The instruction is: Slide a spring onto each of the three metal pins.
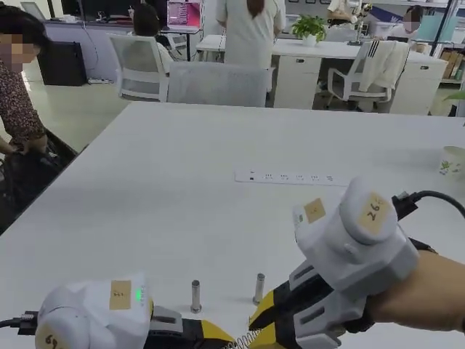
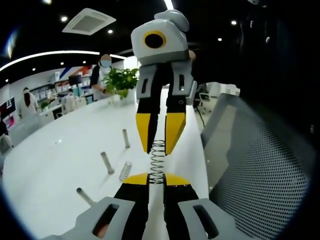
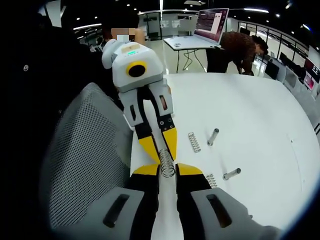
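Note:
One spring (image 2: pixel 157 162) is stretched between my two grippers, which face each other tip to tip. My left gripper (image 2: pixel 156 179) is shut on one end, and my right gripper (image 2: pixel 158 148) is shut on the other. In the right gripper view the same spring (image 3: pixel 166 162) runs from my right gripper (image 3: pixel 167 173) to the left gripper (image 3: pixel 161 148). Three upright metal pins (image 2: pixel 126 138), (image 2: pixel 107 162), (image 2: pixel 85 196) stand bare on the white table. A loose spring (image 2: pixel 125 171) lies beside the middle pin. In the head view two pins (image 1: pixel 195 296), (image 1: pixel 259 288) stand just beyond the held spring (image 1: pixel 243 339).
Two loose springs (image 3: pixel 193 141), (image 3: pixel 211 180) lie near the pins (image 3: pixel 213 136), (image 3: pixel 231 174). A power strip (image 1: pixel 287 177) lies mid-table and a cup (image 1: pixel 452 161) stands at the right edge. A mesh chair (image 3: pixel 85 160) sits at the near table edge. People stand beyond the table.

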Tool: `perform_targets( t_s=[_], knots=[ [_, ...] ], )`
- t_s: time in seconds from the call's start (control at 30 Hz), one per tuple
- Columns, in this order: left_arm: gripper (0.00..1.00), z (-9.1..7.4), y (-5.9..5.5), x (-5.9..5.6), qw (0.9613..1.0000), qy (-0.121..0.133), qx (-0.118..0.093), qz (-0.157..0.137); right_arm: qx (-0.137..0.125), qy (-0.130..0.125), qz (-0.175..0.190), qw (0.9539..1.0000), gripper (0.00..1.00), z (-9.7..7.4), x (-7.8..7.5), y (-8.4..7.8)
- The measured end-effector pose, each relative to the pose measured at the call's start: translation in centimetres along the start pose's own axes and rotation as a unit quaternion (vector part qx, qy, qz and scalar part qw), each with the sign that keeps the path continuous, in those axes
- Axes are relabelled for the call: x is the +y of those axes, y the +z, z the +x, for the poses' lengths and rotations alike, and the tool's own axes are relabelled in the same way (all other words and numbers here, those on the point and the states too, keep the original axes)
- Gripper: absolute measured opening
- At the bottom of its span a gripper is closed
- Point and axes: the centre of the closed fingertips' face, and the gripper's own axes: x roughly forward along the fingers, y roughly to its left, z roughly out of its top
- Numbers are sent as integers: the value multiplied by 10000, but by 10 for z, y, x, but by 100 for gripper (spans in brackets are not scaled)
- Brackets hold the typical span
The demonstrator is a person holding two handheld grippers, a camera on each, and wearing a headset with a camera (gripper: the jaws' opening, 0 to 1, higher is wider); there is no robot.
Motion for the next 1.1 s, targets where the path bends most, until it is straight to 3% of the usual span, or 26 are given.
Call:
perform_targets(
  t_s=[0.57, 1.1],
  knots=[
    [2, 1, 16, -3, 9998, -11, -200, 82, -167, 142, 151, 9996, 9, 5, 5, 1],
    [4, 5, 11, -1, 9998, 24, -174, -32, -56, 149, 260, 9995, 8, 5, 3, -1]
  ],
)
